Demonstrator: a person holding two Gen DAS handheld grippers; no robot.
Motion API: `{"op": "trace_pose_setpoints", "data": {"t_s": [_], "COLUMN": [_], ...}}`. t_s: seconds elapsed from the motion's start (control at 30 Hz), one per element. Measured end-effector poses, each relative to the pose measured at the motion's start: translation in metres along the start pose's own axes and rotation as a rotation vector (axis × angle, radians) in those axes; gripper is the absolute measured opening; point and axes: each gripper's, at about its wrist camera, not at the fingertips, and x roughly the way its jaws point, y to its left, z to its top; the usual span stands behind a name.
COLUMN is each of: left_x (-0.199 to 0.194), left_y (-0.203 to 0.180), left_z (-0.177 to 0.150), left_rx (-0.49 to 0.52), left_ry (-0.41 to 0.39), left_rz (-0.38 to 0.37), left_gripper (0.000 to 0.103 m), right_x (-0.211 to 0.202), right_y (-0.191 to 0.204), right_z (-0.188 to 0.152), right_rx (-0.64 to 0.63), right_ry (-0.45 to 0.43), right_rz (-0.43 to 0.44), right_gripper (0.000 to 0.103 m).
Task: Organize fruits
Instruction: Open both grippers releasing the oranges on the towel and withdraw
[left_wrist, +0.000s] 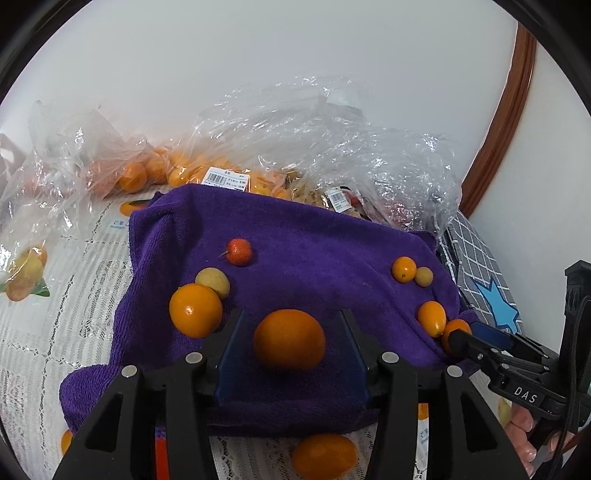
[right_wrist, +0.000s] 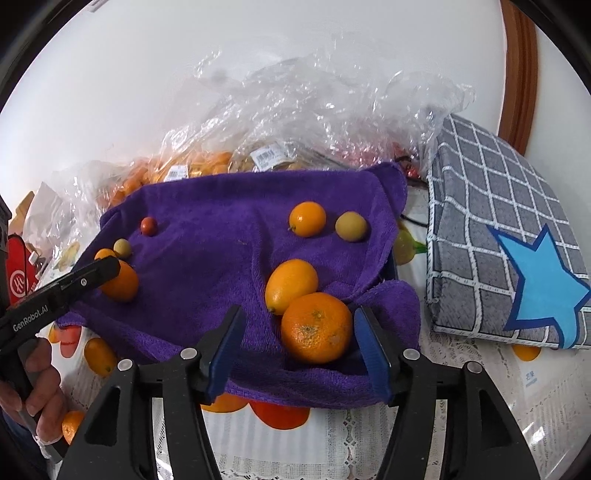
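A purple towel lies on the table with loose fruit on it. My left gripper is open around a round orange, pads apart from it. Near it lie another orange, a pale yellow fruit and a small red fruit. My right gripper is open around a large orange, beside an oval orange fruit. Further back lie a small orange and a pale fruit. The right gripper also shows in the left wrist view.
Clear plastic bags of fruit are piled behind the towel against the white wall. A grey checked cushion with a blue star lies to the right. A lace tablecloth with fruit prints covers the table. Another orange fruit lies off the towel.
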Motion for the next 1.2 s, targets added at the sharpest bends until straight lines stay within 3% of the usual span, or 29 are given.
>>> {"op": "trace_pose_setpoints", "data": {"t_s": [0.1,0.4,0.5,0.67,0.97,1.2], "left_x": [-0.004,-0.025,-0.032,-0.043,-0.066,-0.079], "left_y": [0.000,-0.007,-0.006,0.003,0.017,0.028], "left_z": [0.000,-0.006,-0.008,-0.012,-0.023,-0.036], "left_rx": [-0.001,0.033,0.035,-0.004,-0.008,0.008], "left_ry": [-0.019,-0.093,-0.112,-0.125,-0.131,-0.086], "left_rz": [-0.003,-0.009,-0.002,-0.004,0.006,0.015], "left_gripper": [0.048,0.049,0.049,0.048,0.048,0.051], "right_x": [-0.007,-0.026,-0.035,-0.044,-0.075,-0.077], "right_y": [-0.002,0.008,0.011,0.014,0.052,0.071], "right_z": [0.001,0.000,-0.001,-0.008,-0.039,-0.067], "right_rx": [0.006,-0.032,-0.015,0.046,-0.023,-0.045], "right_ry": [-0.037,-0.146,-0.170,-0.120,-0.088,-0.028], "right_rz": [-0.006,-0.074,-0.045,0.018,0.047,0.051], "right_gripper": [0.066,0.066,0.065,0.061,0.061,0.057]}}
